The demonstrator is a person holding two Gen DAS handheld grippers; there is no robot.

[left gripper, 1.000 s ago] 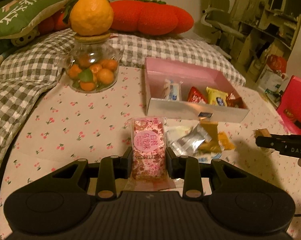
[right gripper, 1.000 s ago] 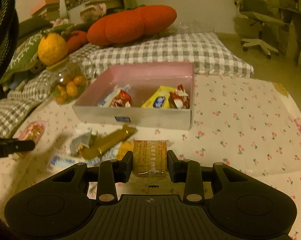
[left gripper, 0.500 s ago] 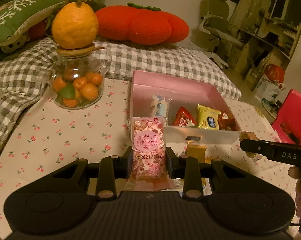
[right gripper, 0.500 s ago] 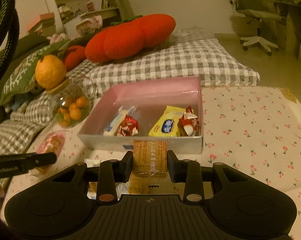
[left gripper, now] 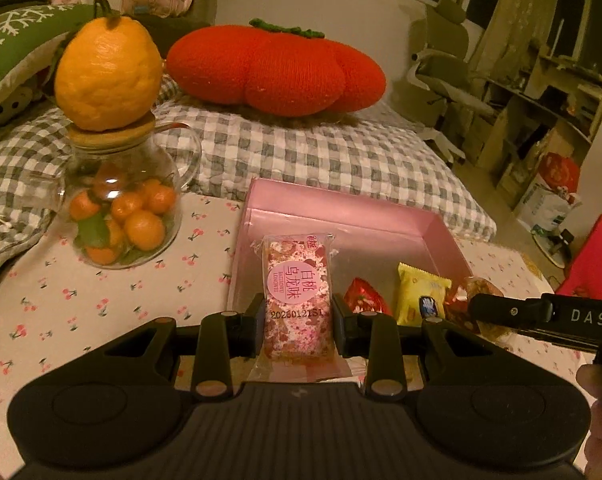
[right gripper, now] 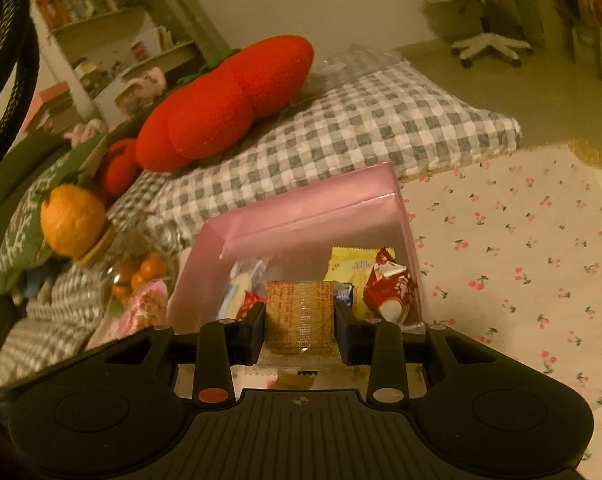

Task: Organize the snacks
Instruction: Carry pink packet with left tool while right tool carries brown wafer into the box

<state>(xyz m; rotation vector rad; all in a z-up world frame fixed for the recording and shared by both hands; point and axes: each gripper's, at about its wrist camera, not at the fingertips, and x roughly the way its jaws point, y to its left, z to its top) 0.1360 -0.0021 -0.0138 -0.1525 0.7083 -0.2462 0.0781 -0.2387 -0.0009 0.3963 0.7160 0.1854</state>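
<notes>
pink box: red, yellow packets | jar: small oranges

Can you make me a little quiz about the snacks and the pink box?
1. True or false: the left gripper holds a pink snack bar.
2. What does the right gripper hold? A) a brown snack packet B) an orange C) nothing
3. Fill in: a big orange sits on top of the glass ___.

Key: 1 true; 2 A; 3 jar. Both snacks are over the pink box.
</notes>
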